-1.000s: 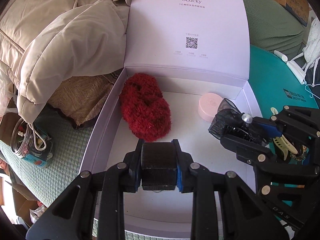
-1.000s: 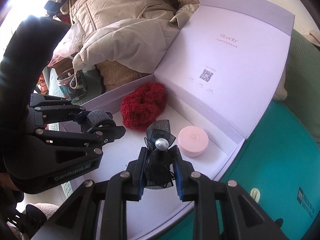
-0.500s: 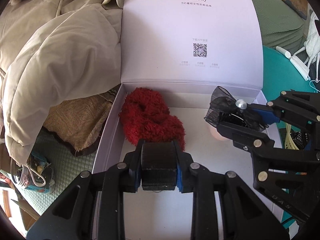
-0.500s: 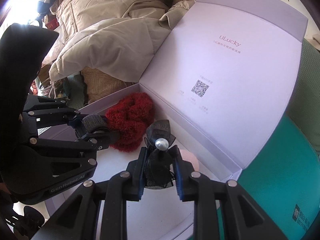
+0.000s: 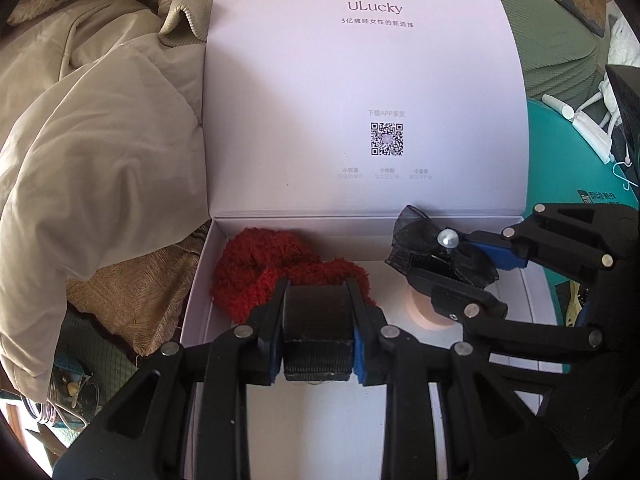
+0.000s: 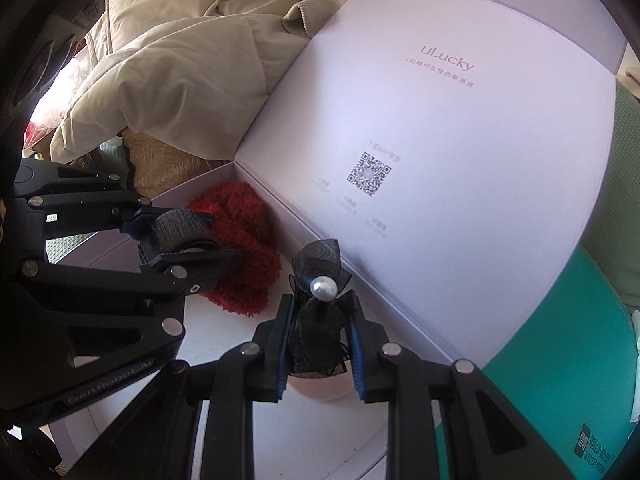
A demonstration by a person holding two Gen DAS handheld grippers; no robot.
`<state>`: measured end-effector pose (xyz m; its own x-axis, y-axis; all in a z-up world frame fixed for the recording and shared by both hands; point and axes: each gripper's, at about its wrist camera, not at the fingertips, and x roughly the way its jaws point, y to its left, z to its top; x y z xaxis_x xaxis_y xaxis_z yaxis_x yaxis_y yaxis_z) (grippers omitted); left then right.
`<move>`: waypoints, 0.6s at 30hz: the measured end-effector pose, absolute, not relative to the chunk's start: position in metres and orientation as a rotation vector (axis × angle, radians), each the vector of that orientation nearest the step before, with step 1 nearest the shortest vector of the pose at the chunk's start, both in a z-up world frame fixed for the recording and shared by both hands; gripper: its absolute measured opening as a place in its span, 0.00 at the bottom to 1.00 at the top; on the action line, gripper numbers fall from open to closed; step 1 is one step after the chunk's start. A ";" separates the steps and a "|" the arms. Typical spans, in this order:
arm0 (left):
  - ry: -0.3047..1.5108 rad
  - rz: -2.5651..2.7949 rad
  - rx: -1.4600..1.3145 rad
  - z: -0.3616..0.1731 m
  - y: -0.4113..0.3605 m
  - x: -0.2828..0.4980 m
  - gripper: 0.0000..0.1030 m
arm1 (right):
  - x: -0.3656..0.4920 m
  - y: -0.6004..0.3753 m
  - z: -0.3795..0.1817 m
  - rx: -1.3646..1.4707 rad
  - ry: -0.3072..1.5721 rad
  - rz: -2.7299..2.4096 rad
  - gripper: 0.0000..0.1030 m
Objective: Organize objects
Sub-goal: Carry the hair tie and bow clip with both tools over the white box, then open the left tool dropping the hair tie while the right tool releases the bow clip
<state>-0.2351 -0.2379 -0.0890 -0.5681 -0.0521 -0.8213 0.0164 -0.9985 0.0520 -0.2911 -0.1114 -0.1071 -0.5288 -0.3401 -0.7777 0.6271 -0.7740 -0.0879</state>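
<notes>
Open lilac box, lid standing up at the back with "ULucky" print and a QR code on its inside face. In the box: red fuzzy item lying at the back-left corner against the left wall, and a pink round case on the floor toward the right side, mostly hidden behind gripper parts in both views.

Left gripper over the box, jaws pinching a black ribbed roll squarely between the blue pads; the roll sits just in front of the red fuzzy item, and it is unclear whether the two touch. From the right wrist view the same left gripper holds the black ribbed roll above or against the red fuzzy item.

Right gripper also over the box, jaws pinching a black mesh bow with a pearl; pearl faces up, mesh loops sticking out past the fingertips. It hangs above the pink round case, near the back wall. Left wrist view shows the right gripper coming in from the right with the black mesh bow with a pearl off the box floor.

Beige padded jacket piled just left of the box. Teal surface to the right of the box.
</notes>
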 end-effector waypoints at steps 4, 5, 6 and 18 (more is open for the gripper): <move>-0.053 -2.745 1.441 -0.092 -0.239 -0.240 0.24 | -0.295 -0.113 -0.112 1.073 0.481 -2.287 0.23; -0.048 -2.742 1.441 -0.093 -0.239 -0.241 0.24 | -0.296 -0.112 -0.113 1.074 0.478 -2.288 0.23; -0.043 -2.739 1.442 -0.093 -0.239 -0.242 0.24 | -0.297 -0.112 -0.113 1.079 0.477 -2.290 0.23; -0.068 -2.697 1.449 -0.096 -0.235 -0.243 0.53 | -0.298 -0.112 -0.114 1.121 0.488 -2.287 0.43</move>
